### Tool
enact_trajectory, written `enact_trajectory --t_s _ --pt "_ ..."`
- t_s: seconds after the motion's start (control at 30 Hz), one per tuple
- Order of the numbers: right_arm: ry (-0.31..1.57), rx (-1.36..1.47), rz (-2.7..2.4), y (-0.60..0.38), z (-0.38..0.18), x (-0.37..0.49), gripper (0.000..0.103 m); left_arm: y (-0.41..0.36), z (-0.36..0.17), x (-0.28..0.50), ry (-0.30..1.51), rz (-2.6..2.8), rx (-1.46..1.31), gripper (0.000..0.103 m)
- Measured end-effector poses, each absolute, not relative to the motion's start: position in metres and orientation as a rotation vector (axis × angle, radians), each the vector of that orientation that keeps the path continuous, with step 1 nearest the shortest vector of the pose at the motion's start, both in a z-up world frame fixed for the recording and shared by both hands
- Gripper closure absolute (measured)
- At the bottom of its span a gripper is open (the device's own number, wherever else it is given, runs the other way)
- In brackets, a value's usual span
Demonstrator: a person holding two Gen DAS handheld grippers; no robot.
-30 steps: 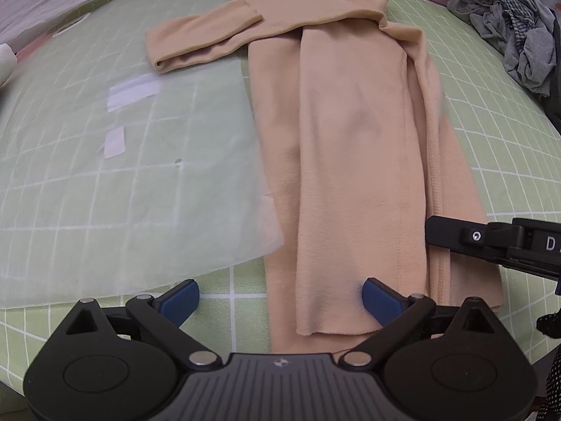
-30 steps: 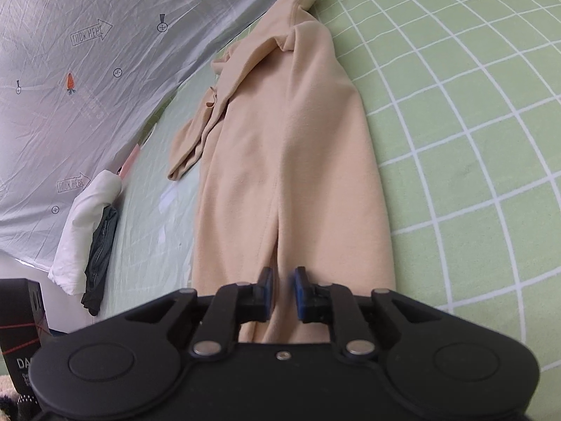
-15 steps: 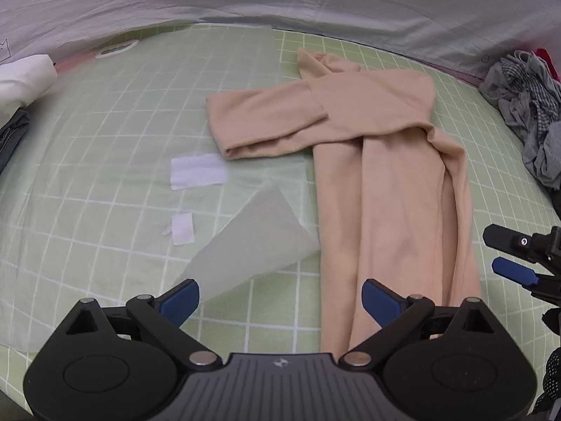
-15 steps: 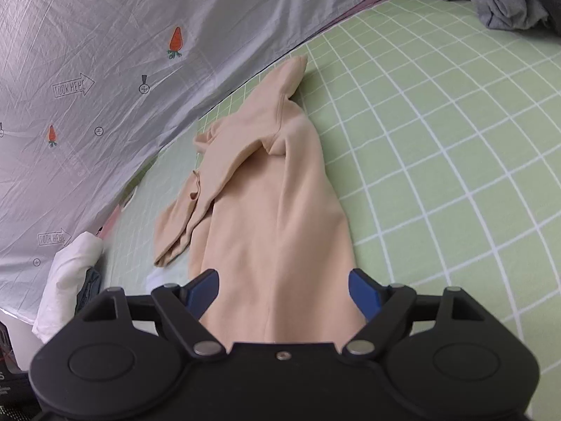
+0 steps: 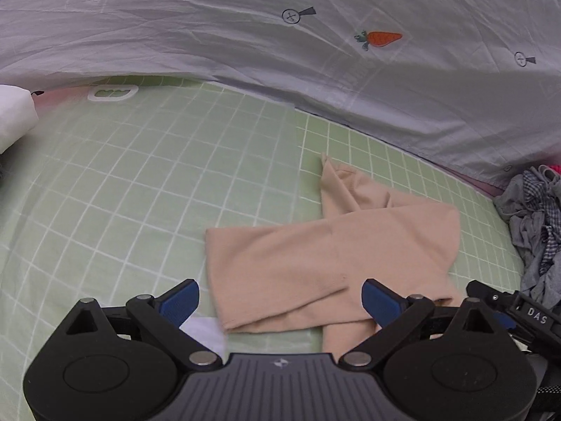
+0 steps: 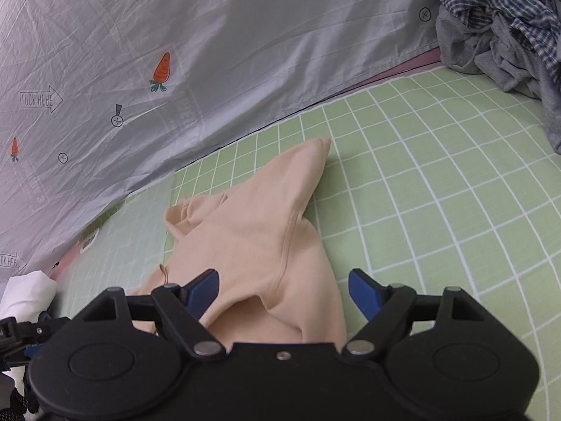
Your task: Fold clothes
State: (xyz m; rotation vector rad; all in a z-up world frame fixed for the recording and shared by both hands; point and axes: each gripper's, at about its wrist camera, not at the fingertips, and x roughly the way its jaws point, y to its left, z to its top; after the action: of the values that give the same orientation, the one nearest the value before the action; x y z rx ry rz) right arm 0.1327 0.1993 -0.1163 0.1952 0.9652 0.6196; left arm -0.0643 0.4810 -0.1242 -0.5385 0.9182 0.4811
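A beige long-sleeved top [image 5: 333, 245] lies flat on the green grid cloth [image 5: 87, 210], one sleeve folded across its chest towards the left. My left gripper [image 5: 280, 303] hangs open just above the sleeve, with nothing between its blue pads. In the right wrist view the same top [image 6: 266, 238] runs away from me, its shoulder corner pointing up and to the right. My right gripper [image 6: 284, 293] is wide open over the fabric and grips none of it. The right gripper [image 5: 505, 312] also shows at the edge of the left wrist view.
A heap of grey and checked clothes [image 5: 536, 231] [image 6: 508, 24] sits at the right. A white folded item [image 5: 14, 119] [image 6: 24, 291] lies at the left edge. A grey carrot-print sheet [image 5: 280, 35] rises behind. A translucent sheet [image 5: 210, 161] covers part of the cloth.
Both grippers have travelled up along the top, from its hem end to its shoulders. The right gripper's jaws went from nearly shut at the fabric to wide open.
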Motion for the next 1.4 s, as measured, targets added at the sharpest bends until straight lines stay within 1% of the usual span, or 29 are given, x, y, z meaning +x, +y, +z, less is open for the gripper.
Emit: enact_trajectory --t_s 0.1,0.23,0.27,0.3,0.4,0.47,0.5,0.53,0.57,0.6,0.63,0.67,0.7,0.87,1.03,1.17,1.3,1.4 --pt "0.931 0.131 0.619 0.216 -0.116 0.146 0.024 0.501 -0.145 -0.049 0.970 0.517 -0.535 0.005" --pt "0.900 0.008 0.659 0.242 -0.123 0.161 0.048 0.522 -0.172 -0.036 1.021 0.555 -0.535 0.006" --pt "0.904 -0.020 0.666 0.249 -0.126 0.165 0.051 0.524 -0.176 -0.035 1.027 0.553 -0.542 0.007" --pt "0.902 -0.044 0.668 0.254 -0.129 0.167 0.052 0.526 -0.180 -0.034 1.030 0.551 -0.547 0.009" --pt "0.905 -0.109 0.670 0.268 -0.138 0.172 0.056 0.524 -0.183 -0.030 1.023 0.550 -0.515 0.016" --pt "0.915 -0.142 0.671 0.275 -0.144 0.175 0.064 0.520 -0.182 -0.027 1.021 0.555 -0.469 0.025" --pt "0.913 -0.153 0.677 0.276 -0.145 0.175 0.067 0.517 -0.182 -0.025 1.022 0.561 -0.442 0.028" --pt "0.911 -0.164 0.683 0.277 -0.145 0.175 0.076 0.515 -0.181 -0.024 1.017 0.558 -0.423 0.039" --pt "0.909 -0.174 0.688 0.278 -0.146 0.175 0.087 0.513 -0.180 -0.023 1.010 0.552 -0.407 0.051" --pt "0.905 -0.176 0.689 0.277 -0.145 0.176 0.092 0.512 -0.179 -0.023 1.004 0.546 -0.403 0.057" --pt "0.900 -0.178 0.690 0.276 -0.144 0.176 0.093 0.511 -0.178 -0.023 0.999 0.541 -0.403 0.070" --pt "0.894 -0.163 0.690 0.274 -0.141 0.177 0.094 0.511 -0.177 -0.023 0.994 0.535 -0.403 0.086" --pt "0.886 -0.148 0.687 0.271 -0.138 0.177 0.094 0.511 -0.175 -0.023 0.989 0.530 -0.403 0.091" --pt "0.828 -0.079 0.690 0.258 -0.121 0.173 0.096 0.514 -0.158 -0.034 0.914 0.523 -0.465 0.093" --pt "0.758 -0.013 0.708 0.249 -0.098 0.167 0.096 0.512 -0.107 -0.054 0.775 0.523 -0.482 0.094" --pt "0.755 0.051 0.727 0.244 -0.092 0.169 0.096 0.515 -0.073 -0.072 0.680 0.536 -0.523 0.094" --pt "0.759 0.034 0.738 0.256 -0.097 0.172 0.096 0.521 -0.065 -0.075 0.649 0.536 -0.553 0.094" --pt "0.793 0.003 0.742 0.269 -0.109 0.177 0.095 0.527 -0.084 -0.068 0.693 0.575 -0.542 0.094"
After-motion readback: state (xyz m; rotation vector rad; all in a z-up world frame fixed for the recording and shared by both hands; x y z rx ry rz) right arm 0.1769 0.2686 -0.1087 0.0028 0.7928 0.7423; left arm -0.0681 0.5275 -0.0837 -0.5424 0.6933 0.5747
